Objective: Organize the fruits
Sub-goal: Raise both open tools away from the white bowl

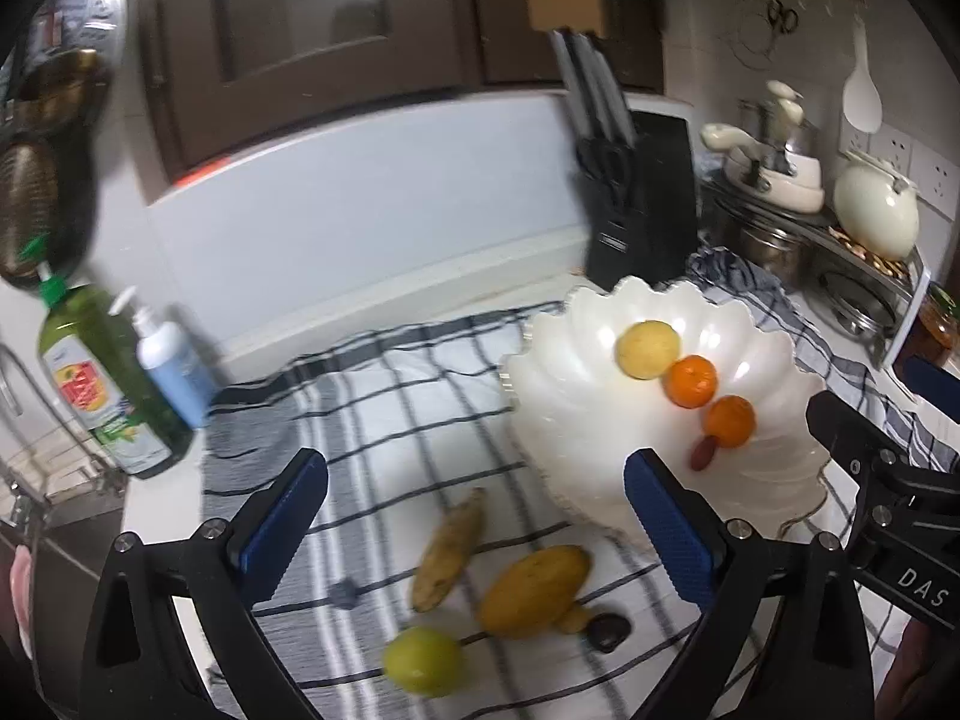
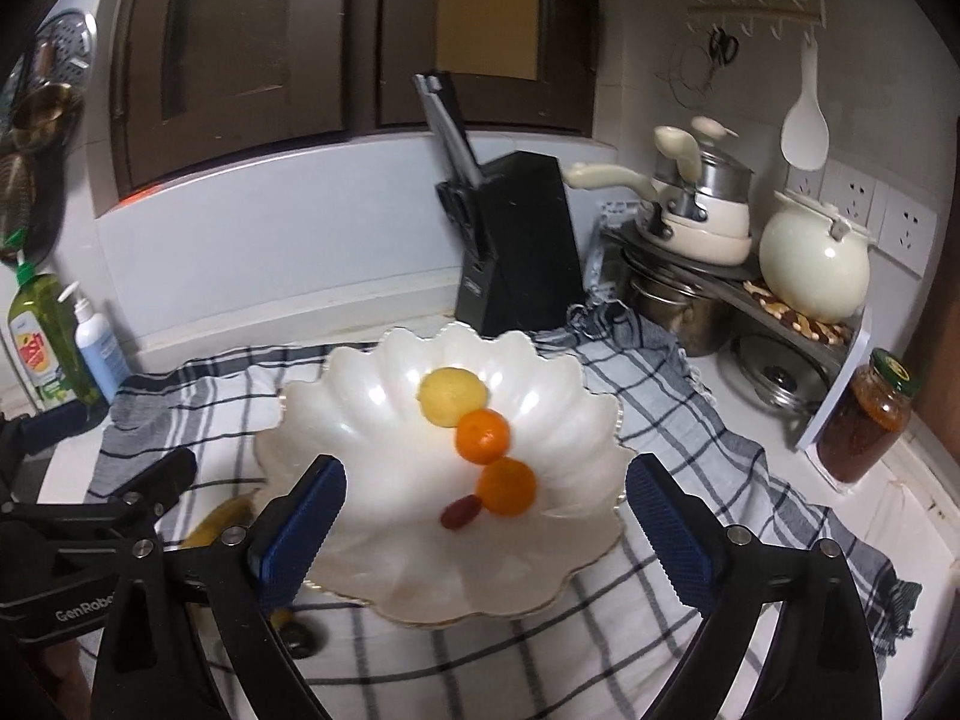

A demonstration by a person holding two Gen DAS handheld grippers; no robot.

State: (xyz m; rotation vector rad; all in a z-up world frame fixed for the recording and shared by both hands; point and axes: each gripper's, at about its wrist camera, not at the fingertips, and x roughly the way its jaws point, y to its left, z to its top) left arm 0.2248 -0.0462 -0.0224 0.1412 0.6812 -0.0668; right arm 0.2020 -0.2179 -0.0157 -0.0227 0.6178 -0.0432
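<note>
From the left wrist we see the left gripper (image 1: 477, 513) with jaws wide and empty above blurred fruit on the cloth (image 1: 384, 396): a mango (image 1: 534, 591) and lime (image 1: 423, 660). From the right wrist, the right gripper (image 2: 486, 528), jaws wide, frames the bowl (image 2: 360, 414) holding two oranges (image 2: 483, 435); the mango is mostly hidden here.

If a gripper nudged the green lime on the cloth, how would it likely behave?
The lime looks round, so it would probably roll rather than slide, though the checked cloth may slow it. Its skin looks smooth, so it could slip between jaws unless gripped across its middle. It seems firm, unlikely to squash.
</note>
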